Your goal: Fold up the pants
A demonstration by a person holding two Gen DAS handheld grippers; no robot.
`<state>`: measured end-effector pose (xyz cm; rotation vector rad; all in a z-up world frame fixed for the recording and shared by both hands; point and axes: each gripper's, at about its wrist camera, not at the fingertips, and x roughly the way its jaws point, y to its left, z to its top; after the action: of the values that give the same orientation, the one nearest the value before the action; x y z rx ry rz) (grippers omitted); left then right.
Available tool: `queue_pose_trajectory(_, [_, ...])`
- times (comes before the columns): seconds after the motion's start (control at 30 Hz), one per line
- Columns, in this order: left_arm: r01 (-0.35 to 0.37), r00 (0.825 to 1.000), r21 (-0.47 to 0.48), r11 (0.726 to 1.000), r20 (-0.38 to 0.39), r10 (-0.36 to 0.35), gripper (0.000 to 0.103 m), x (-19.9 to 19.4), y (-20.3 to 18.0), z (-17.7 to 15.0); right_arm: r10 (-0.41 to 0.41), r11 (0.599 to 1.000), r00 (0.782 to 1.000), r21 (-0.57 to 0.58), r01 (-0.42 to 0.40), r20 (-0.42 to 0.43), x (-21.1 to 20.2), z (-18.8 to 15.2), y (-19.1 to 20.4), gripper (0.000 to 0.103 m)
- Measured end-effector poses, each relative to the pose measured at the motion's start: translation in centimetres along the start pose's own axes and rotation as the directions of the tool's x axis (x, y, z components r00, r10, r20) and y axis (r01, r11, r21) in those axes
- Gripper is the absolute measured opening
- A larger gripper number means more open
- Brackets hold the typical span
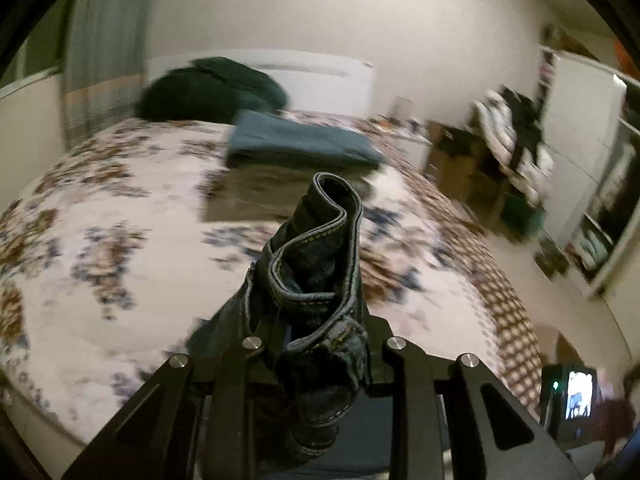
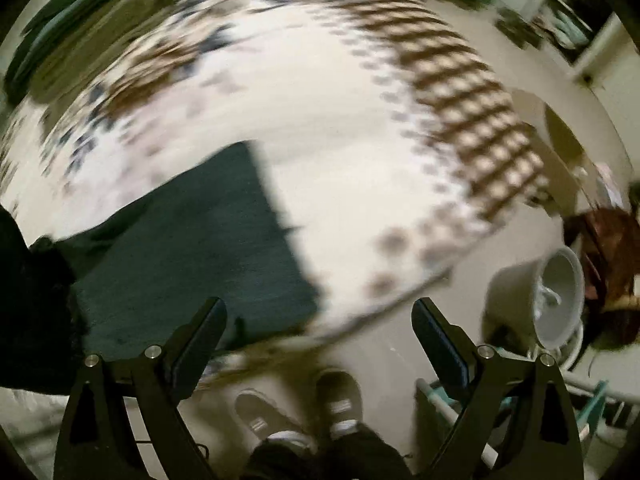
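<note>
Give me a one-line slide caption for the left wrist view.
Left gripper clamps a bunched dark denim pants hem above the floral bedspread, folded blue pants behind.

The pants [image 1: 316, 280] are dark blue denim with yellowish stitching, bunched into a thick wad at the lower centre of the left wrist view, a curled hem edge looping upward. In the right wrist view, a dark flat stretch [image 2: 192, 256] lies blurred at lower left.

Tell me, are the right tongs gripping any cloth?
No, the right tongs are wide open, with only floor and shoes showing between them.
</note>
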<state>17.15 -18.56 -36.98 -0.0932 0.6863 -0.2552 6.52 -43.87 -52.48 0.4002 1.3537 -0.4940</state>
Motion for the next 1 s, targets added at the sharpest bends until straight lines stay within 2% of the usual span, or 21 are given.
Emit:
queue_pose_trajectory(0.17, [0.080, 0.993, 0.085, 0.993, -0.097, -0.071, 0.022, 3.9, -6.6, -3.5, -0.047, 0.996, 0.999, 0.076, 0.047, 0.001, 0.6, 0.6, -5.8, 0.095])
queue_pose_trajectory(0.3, [0.105, 0.977, 0.213, 0.971, -0.203, -0.062, 0.022, 7.5, -11.3, -8.2, -0.122, 0.989, 0.993, 0.086, 0.121, 0.002, 1.1, 1.4, -9.0, 0.095])
queue_pose_trajectory(0.37, [0.107, 0.962, 0.264, 0.959, -0.272, -0.032, 0.023, 9.2, -12.9, -10.3, -0.130, 0.987, 0.992, 0.094, 0.130, -0.005, 1.3, 1.6, -10.1, 0.096])
queue_pose_trajectory(0.47, [0.127, 0.926, 0.272, 0.954, -0.376, -0.016, 0.032, 10.6, -13.8, -11.6, -0.104, 0.988, 0.995, 0.115, 0.103, -0.003, 1.2, 2.3, -11.6, 0.096])
queue_pose_trajectory(0.5, [0.140, 0.921, 0.259, 0.956, -0.389, -0.030, 0.043, 10.4, -13.9, -11.3, -0.081, 0.989, 0.997, 0.123, 0.080, 0.001, 1.1, 2.6, -12.0, 0.096])
queue_pose_trajectory(0.53, [0.155, 0.918, 0.249, 0.956, -0.395, -0.046, 0.066, 9.9, -14.1, -11.1, -0.033, 0.990, 0.999, 0.137, 0.032, 0.008, 1.0, 3.0, -12.5, 0.096])
queue_pose_trajectory(0.6, [0.202, 0.908, 0.210, 0.957, -0.407, -0.102, 0.090, 9.1, -13.9, -10.3, 0.066, 0.984, 0.998, 0.164, -0.068, 0.019, 0.6, 3.6, -13.0, 0.095])
queue_pose_trajectory(0.63, [0.216, 0.904, 0.174, 0.961, -0.407, -0.129, 0.090, 8.6, -13.4, -9.6, 0.130, 0.975, 0.991, 0.177, -0.133, 0.026, 0.4, 4.1, -13.3, 0.095])
queue_pose_trajectory(0.7, [0.226, 0.891, 0.096, 0.969, -0.422, -0.166, 0.090, 7.9, -11.9, -8.3, 0.283, 0.939, 0.958, 0.194, -0.284, 0.035, 0.2, 5.3, -13.3, 0.095])
queue_pose_trajectory(0.73, [0.217, 0.885, 0.041, 0.975, -0.429, -0.179, 0.090, 7.5, -10.4, -7.3, 0.332, 0.923, 0.943, 0.194, -0.332, 0.036, 0.1, 5.7, -13.0, 0.095])
queue_pose_trajectory(0.77, [0.205, 0.886, 0.014, 0.979, -0.427, -0.179, 0.090, 7.3, -9.4, -6.7, 0.410, 0.893, 0.911, 0.188, -0.409, 0.033, 0.2, 6.4, -12.4, 0.095])
queue_pose_trajectory(0.8, [0.176, 0.890, -0.020, 0.984, -0.424, -0.168, 0.090, 6.9, -7.7, -6.0, 0.457, 0.873, 0.889, 0.180, -0.454, 0.025, 0.4, 6.8, -11.9, 0.096])
queue_pose_trajectory(0.87, [0.085, 0.902, -0.051, 0.995, -0.420, -0.098, 0.090, 6.6, -4.0, -5.1, 0.561, 0.818, 0.827, 0.175, -0.548, -0.030, 1.7, 7.7, -10.1, 0.100])
queue_pose_trajectory(0.9, [0.012, 0.904, -0.055, 0.998, -0.426, -0.034, 0.090, 6.6, -1.5, -4.9, 0.604, 0.789, 0.795, 0.180, -0.587, -0.056, 2.5, 8.1, -9.1, 0.100])
queue_pose_trajectory(0.97, [-0.067, 0.897, -0.073, 0.995, -0.441, 0.028, 0.090, 7.0, 2.3, -4.9, 0.662, 0.747, 0.740, 0.189, -0.638, -0.119, 4.3, 8.7, -6.8, 0.100])
queue_pose_trajectory(1.0, [-0.123, 0.884, -0.078, 0.989, -0.461, 0.073, 0.090, 7.4, 4.4, -5.2, 0.685, 0.727, 0.713, 0.198, -0.657, -0.149, 5.1, 8.8, -5.9, 0.100])
